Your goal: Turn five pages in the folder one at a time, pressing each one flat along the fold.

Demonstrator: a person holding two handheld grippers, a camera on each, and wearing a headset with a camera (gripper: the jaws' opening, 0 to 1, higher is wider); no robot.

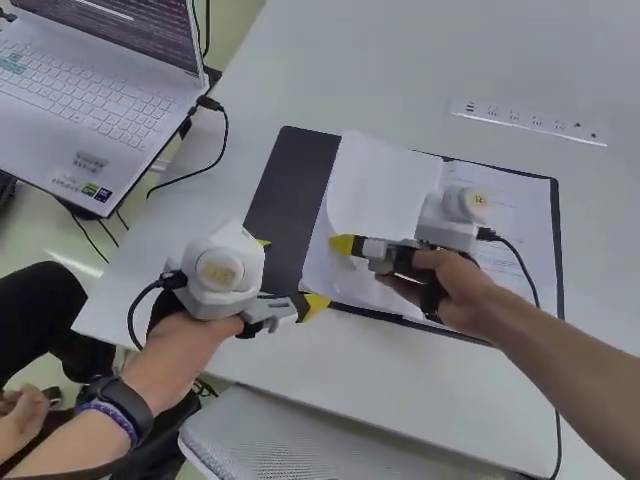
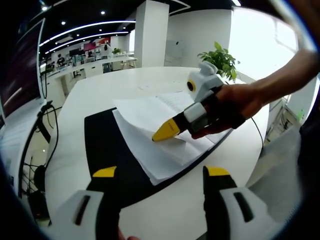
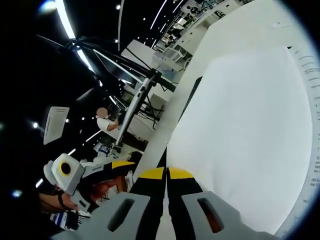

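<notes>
The folder point(image 1: 290, 190) lies open on the white table, its black inner cover to the left and a stack of printed pages point(image 1: 520, 215) to the right. One white page point(image 1: 385, 185) stands lifted and curled over the fold. My right gripper point(image 1: 342, 243) is shut on that page's lower left edge; in the right gripper view the page point(image 3: 240, 130) runs between the closed yellow fingertips point(image 3: 152, 174). My left gripper point(image 1: 312, 304) hovers open at the folder's front edge, nothing between its jaws, facing the folder point(image 2: 107, 145) and my right gripper point(image 2: 165, 131).
An open laptop point(image 1: 90, 90) sits at the far left with black cables point(image 1: 205, 150) trailing toward the folder. A white power strip point(image 1: 530, 120) lies at the back right. A grey chair seat point(image 1: 300, 440) sits below the table's front edge.
</notes>
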